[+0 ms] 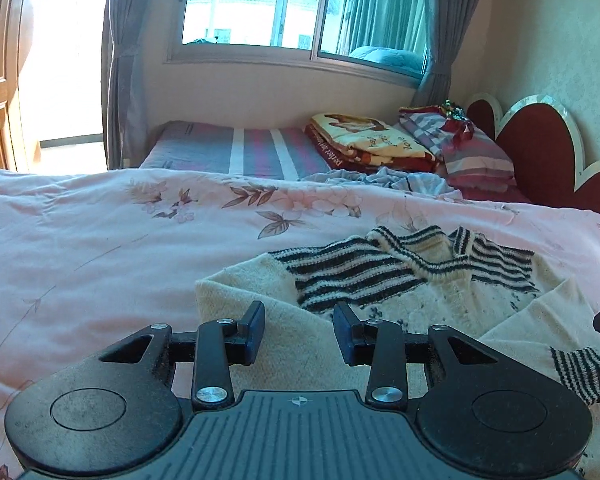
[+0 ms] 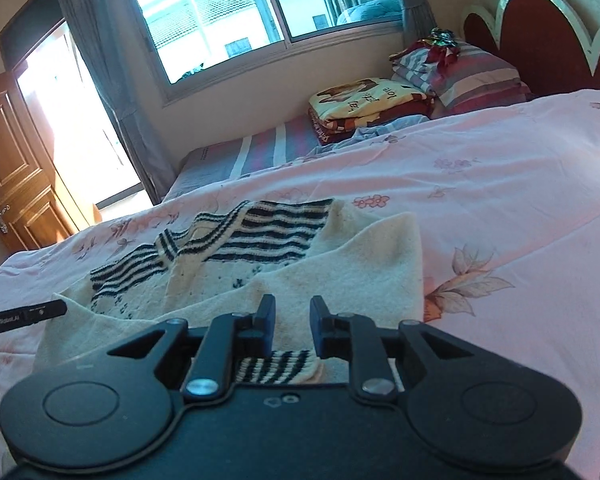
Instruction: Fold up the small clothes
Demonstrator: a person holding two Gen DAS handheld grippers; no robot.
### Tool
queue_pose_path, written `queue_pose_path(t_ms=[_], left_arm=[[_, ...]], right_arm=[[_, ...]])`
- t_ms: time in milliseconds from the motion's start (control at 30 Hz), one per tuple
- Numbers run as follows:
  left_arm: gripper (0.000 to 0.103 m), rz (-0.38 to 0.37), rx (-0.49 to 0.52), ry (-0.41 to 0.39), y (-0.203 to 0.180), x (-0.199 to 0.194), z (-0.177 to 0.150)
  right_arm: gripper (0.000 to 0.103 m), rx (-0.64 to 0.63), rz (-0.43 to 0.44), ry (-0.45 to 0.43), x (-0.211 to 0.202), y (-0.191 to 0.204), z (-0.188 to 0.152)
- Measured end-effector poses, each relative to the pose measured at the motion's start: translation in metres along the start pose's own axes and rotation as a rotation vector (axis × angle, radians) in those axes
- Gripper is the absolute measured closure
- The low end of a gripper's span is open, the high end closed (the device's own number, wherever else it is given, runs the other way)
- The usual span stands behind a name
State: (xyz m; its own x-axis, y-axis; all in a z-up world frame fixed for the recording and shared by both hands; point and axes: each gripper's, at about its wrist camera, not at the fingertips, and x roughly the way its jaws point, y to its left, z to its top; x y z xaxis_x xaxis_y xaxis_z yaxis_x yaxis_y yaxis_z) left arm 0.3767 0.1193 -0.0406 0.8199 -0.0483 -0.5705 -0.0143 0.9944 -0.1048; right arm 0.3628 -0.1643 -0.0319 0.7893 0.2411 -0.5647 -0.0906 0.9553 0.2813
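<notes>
I saw both the left gripper [image 1: 299, 326] and right gripper [image 2: 292, 322] spread empty above the sweater [image 1: 420, 280], whose near hem they hid.

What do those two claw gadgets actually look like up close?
Both are matte black plastic. The left gripper has a ribbed base, two round discs, silver rivets on hinged links and dark blue-black fingers. The right gripper matches, with a smoother base. No cables show.

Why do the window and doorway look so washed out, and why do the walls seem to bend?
Left wrist view: daylight overexposes the doorway and window, while the sweater stays evenly lit. Right wrist view: the same glare, and the fisheye lens curves the headboard and darkens the corners.
</notes>
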Motion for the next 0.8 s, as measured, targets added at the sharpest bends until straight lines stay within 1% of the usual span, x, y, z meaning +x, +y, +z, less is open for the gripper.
queue_pose_path(t_ms=[33, 100, 200, 300, 400, 433, 500, 533, 567, 667, 700, 733, 800], left_arm=[[0.065, 0.0, 0.003, 0.014, 0.001, 0.002, 0.0], [0.065, 0.003, -0.003, 0.045, 0.006, 0.01, -0.003], [0.065, -0.01, -0.019, 0.09, 0.015, 0.022, -0.014], [0.065, -0.01, 0.005, 0.065, 0.013, 0.021, -0.023], [0.065, -0.01, -0.002, 0.067, 0.013, 0.022, -0.022], [0.065, -0.012, -0.002, 0.065, 0.014, 0.022, -0.022], [0.065, -0.014, 0.0, 0.059, 0.014, 0.022, -0.023], [0.065, -0.014, 0.002, 0.056, 0.014, 0.022, -0.024], [0.065, -0.013, 0.002, 0.054, 0.014, 0.022, -0.024], [0.065, -0.005, 0.008, 0.048, 0.012, 0.021, -0.026], [0.065, -0.002, 0.008, 0.046, 0.012, 0.021, -0.025], [0.065, 0.005, 0.009, 0.044, 0.011, 0.02, -0.025], [0.065, 0.032, 0.014, 0.039, 0.01, 0.017, -0.026]], right_arm=[[0.077, 0.005, 0.001, 0.011, 0.0, -0.001, -0.002], [0.075, 0.023, 0.001, 0.057, 0.005, -0.004, -0.007], [0.074, 0.009, 0.001, 0.098, 0.012, -0.002, -0.016], [0.074, -0.018, -0.018, 0.094, 0.015, 0.004, -0.019], [0.08, -0.052, -0.036, 0.083, 0.016, 0.009, -0.019], [0.079, -0.057, -0.038, 0.082, 0.016, 0.01, -0.019], [0.077, -0.085, -0.049, 0.073, 0.015, 0.013, -0.02], [0.072, -0.103, -0.079, 0.073, 0.017, 0.014, -0.021], [0.069, -0.109, -0.088, 0.083, 0.019, 0.014, -0.022], [0.068, -0.097, -0.07, 0.093, 0.021, 0.011, -0.02], [0.075, -0.105, -0.067, 0.088, 0.021, 0.012, -0.02], [0.09, -0.116, -0.069, 0.082, 0.02, 0.013, -0.021], [0.094, -0.143, -0.098, 0.062, 0.017, 0.016, -0.022]])
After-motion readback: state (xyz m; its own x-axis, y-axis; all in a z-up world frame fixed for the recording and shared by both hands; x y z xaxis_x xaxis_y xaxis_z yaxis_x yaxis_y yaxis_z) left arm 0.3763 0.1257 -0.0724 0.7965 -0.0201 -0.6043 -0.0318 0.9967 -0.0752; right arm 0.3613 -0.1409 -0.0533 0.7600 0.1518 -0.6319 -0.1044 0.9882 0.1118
